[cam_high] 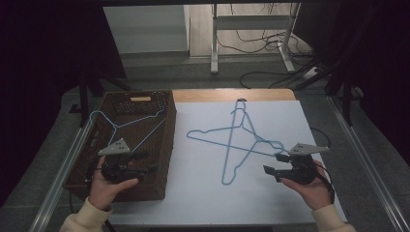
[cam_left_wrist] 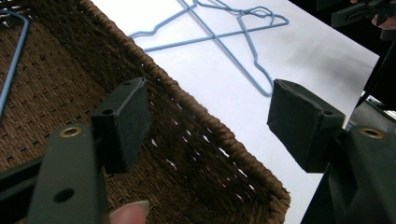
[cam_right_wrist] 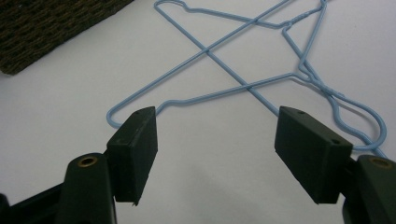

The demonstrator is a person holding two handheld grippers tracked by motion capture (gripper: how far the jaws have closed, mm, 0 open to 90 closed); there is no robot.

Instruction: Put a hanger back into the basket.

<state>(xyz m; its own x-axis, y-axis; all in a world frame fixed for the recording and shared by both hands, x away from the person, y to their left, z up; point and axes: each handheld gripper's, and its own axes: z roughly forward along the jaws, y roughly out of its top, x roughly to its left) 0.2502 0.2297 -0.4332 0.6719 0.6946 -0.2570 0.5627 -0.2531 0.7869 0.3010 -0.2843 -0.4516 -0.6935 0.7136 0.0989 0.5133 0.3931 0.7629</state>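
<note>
High view: two blue wire hangers (cam_high: 237, 140) lie crossed on the white tabletop (cam_high: 203, 193), their hooks tangled near the right hand-held gripper (cam_high: 271, 163). That gripper, held in the person's right hand (cam_high: 309, 186), sits just beside the hangers' right end with its jaws apart and nothing between them. A third hanger (cam_high: 126, 126) rests in the brown woven basket (cam_high: 167, 145) at the tabletop's left edge. The left hand-held gripper (cam_high: 147, 162), in the left hand (cam_high: 109, 186), hovers over the basket's near end, jaws apart and empty

Left gripper view: the left hand-held gripper (cam_left_wrist: 210, 123) stands wide open above the basket (cam_left_wrist: 201, 144) rim, one jaw over the weave, the other over the tabletop (cam_left_wrist: 317, 60). The crossed hangers (cam_left_wrist: 219, 32) lie farther off on the white surface; a stretch of the basket's hanger (cam_left_wrist: 11, 65) shows at the left edge

Right gripper view: the right hand-held gripper (cam_right_wrist: 215, 140) is open and grips nothing, its jaws framing bare tabletop (cam_right_wrist: 56, 93). The crossed hangers (cam_right_wrist: 247, 70) lie just beyond the pads, one hook curling beside the right-hand jaw. A corner of the basket (cam_right_wrist: 42, 28) shows at upper left
</note>
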